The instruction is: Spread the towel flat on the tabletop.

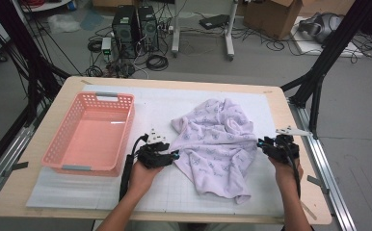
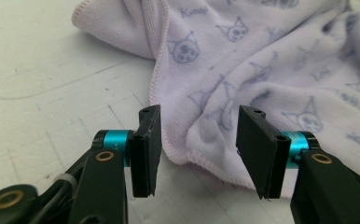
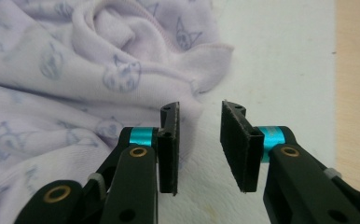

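Note:
A crumpled lilac towel (image 1: 218, 142) with a printed cartoon pattern lies on the white mat, right of centre. My left gripper (image 1: 174, 155) is at the towel's left edge, open; in the left gripper view its jaws (image 2: 197, 149) straddle the hemmed edge of the towel (image 2: 262, 70) without closing on it. My right gripper (image 1: 260, 143) is at the towel's right edge, open; in the right gripper view its jaws (image 3: 199, 144) stand just beside the towel (image 3: 75, 70), over bare mat, with a folded corner ahead.
A pink plastic basket (image 1: 59, 151) stands empty on the left of the table. The white gridded mat (image 1: 155, 192) covers most of the wooden table top (image 1: 303, 192). Beyond the far edge are computer towers (image 1: 135, 29), cables and a cardboard box on the floor.

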### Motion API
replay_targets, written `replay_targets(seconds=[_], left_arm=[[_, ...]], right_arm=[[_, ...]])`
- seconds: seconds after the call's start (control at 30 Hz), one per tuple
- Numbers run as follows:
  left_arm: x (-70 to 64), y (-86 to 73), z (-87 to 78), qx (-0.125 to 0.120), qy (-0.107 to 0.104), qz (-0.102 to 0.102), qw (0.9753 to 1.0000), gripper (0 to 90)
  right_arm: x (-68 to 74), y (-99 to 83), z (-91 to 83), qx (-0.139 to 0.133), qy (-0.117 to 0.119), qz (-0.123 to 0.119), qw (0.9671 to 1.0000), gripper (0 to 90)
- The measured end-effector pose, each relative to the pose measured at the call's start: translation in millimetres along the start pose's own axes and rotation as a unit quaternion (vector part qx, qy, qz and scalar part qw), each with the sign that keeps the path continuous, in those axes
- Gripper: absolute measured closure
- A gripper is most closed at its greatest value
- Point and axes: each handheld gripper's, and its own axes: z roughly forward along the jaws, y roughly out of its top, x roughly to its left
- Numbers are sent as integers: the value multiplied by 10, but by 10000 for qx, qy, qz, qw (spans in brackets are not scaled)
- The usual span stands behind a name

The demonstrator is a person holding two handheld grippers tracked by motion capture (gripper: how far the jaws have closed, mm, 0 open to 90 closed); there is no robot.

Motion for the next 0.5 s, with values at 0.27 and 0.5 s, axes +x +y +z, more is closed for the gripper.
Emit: replay_targets(seconds=[0.27, 0.5], left_arm=[[-82, -110, 13, 243, -309, 116, 9992, 463], [-305, -83, 186, 459, -452, 444, 9969, 426]], right_arm=[[80, -333, -176, 190, 232, -321, 9990, 687], [348, -456, -33, 328, 1231, -389, 9911, 633]])
